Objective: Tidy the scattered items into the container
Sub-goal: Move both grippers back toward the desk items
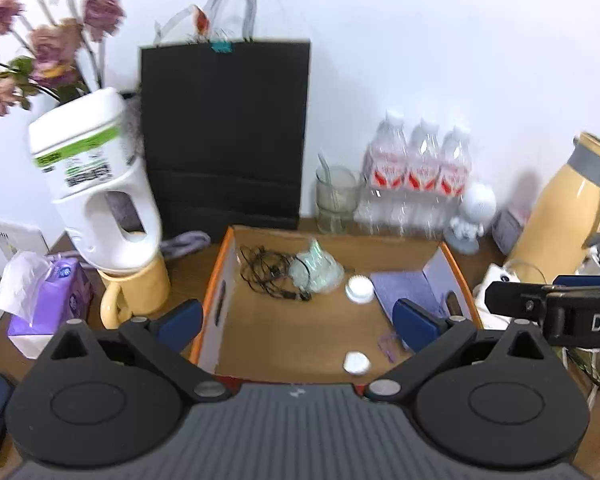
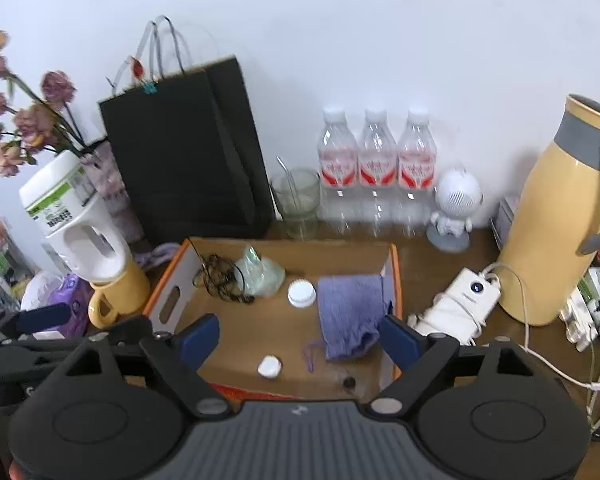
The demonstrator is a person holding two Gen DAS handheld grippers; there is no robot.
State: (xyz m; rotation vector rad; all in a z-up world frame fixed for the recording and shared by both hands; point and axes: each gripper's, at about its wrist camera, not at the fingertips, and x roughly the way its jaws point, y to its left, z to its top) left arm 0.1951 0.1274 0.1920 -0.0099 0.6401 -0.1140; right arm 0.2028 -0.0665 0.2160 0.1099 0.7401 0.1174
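Both grippers, left (image 1: 298, 320) and right (image 2: 299, 334), gape wide and empty above the box's (image 2: 396, 276) near edge. Cloth (image 2: 350, 314), cable (image 2: 222, 278), caps lie inside; right is nearer the cloth.

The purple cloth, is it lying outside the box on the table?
No, the purple cloth lies inside the cardboard box, against its right wall.

— What sort of place is this?
— Someone's home, I'd say. A wooden surface (image 2: 440, 256) against a white wall, crowded with household bits: dried flowers (image 2: 28, 120), a yellow thermos jug (image 2: 556, 224), three water bottles (image 2: 376, 168).
— Anything else?
— A tissue pack (image 1: 48, 300), a yellow mug (image 2: 120, 292), a black paper shopping bag (image 2: 180, 160).
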